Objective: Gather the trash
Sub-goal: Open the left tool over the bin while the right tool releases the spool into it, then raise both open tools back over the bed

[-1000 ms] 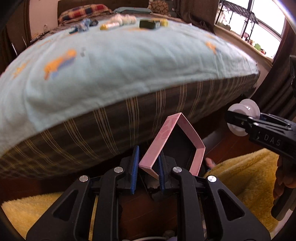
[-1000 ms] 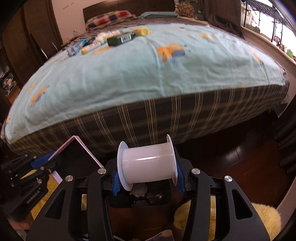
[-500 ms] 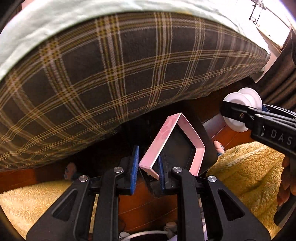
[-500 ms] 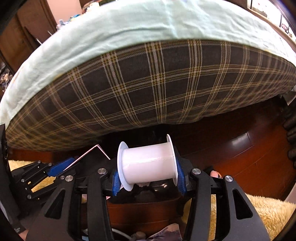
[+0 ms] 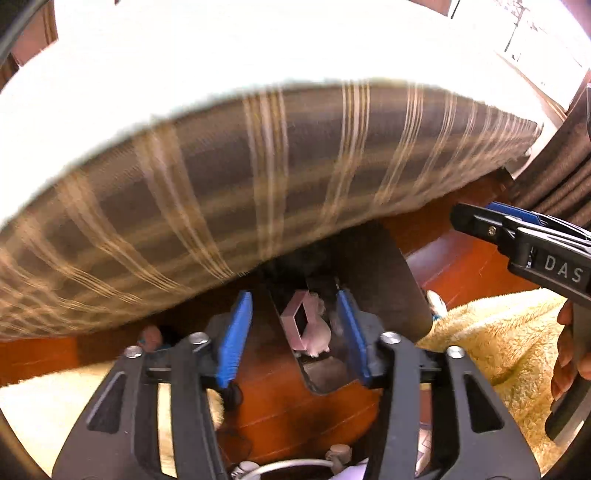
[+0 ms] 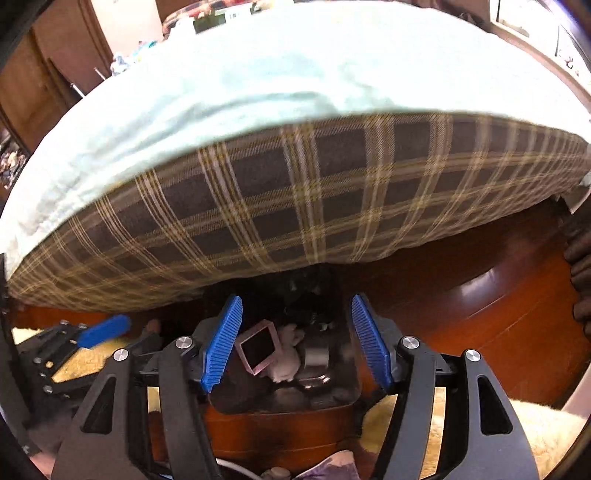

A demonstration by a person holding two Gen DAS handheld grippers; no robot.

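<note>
A dark trash bin (image 5: 388,288) stands on the wood floor under the bed edge. The pink cardboard sleeve (image 5: 297,325) lies inside it; it also shows in the right wrist view (image 6: 258,349) beside crumpled pale paper (image 6: 288,354) and the white spool (image 6: 316,357). My left gripper (image 5: 295,336) is open and empty above the bin. My right gripper (image 6: 295,343) is open and empty above the bin (image 6: 343,387) too. The right gripper's fingers (image 5: 517,236) show at the right of the left wrist view.
The bed with a plaid side (image 6: 314,192) and pale blue sheet (image 6: 295,74) overhangs the bin. A yellow shaggy rug (image 5: 491,332) lies on the red-brown floor (image 6: 480,314). Several items lie at the bed's far end (image 6: 214,22). Dark curtains (image 5: 554,177) hang on the right.
Both grippers opened. The pink sleeve left the left gripper and the white spool left the right gripper; both now lie in the bin.
</note>
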